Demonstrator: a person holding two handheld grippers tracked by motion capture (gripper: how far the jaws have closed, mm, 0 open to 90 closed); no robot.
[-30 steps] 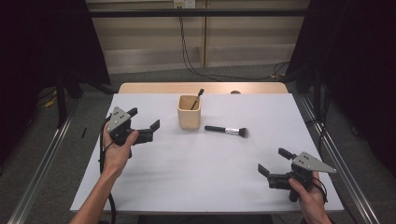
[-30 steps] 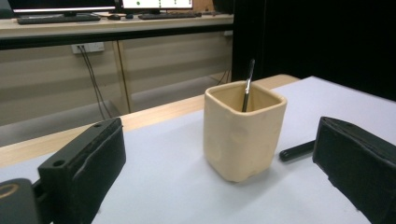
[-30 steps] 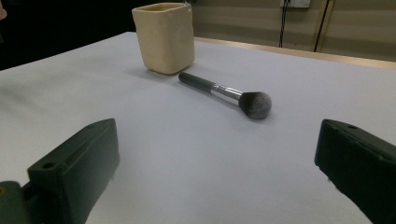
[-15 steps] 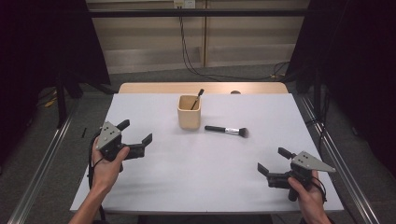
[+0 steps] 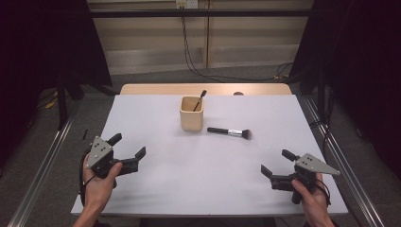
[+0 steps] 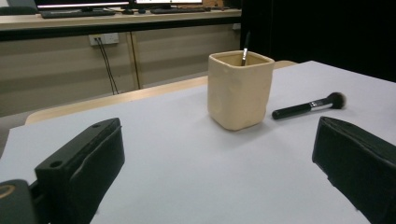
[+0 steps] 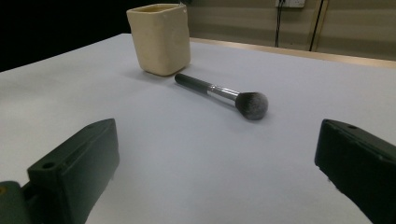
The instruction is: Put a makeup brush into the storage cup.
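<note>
High view, items on the pale grey table top (image 5: pixel 198 179):

1. My left gripper (image 5: pixel 127 152), near the table's left front edge; jaws spread wide, nothing between them. My hand covers most of its body.
2. My right gripper (image 5: pixel 279 163), near the right front corner; jaws likewise spread and empty. Its lower part is hidden behind my hand.
3. Cream square ceramic cup (image 5: pixel 191 113), upright, toward the far middle of the table, well apart from both grippers.
4. Thin dark-handled brush (image 5: pixel 200 98) standing tilted in the cup; just the top of its handle clears the rim, the rest hidden inside.
5. Black-handled makeup brush with silver ferrule and dark bristle head (image 5: pixel 229 132), lying flat just to the right of the cup, handle end toward it; whether the two touch is hard to tell.

Left gripper view: cup (image 6: pixel 240 88) straight ahead between my jaws, loose brush (image 6: pixel 308 106) beyond it at right.

Right gripper view: cup's rim partly cut off at the top edge; brush head blurred.
</note>
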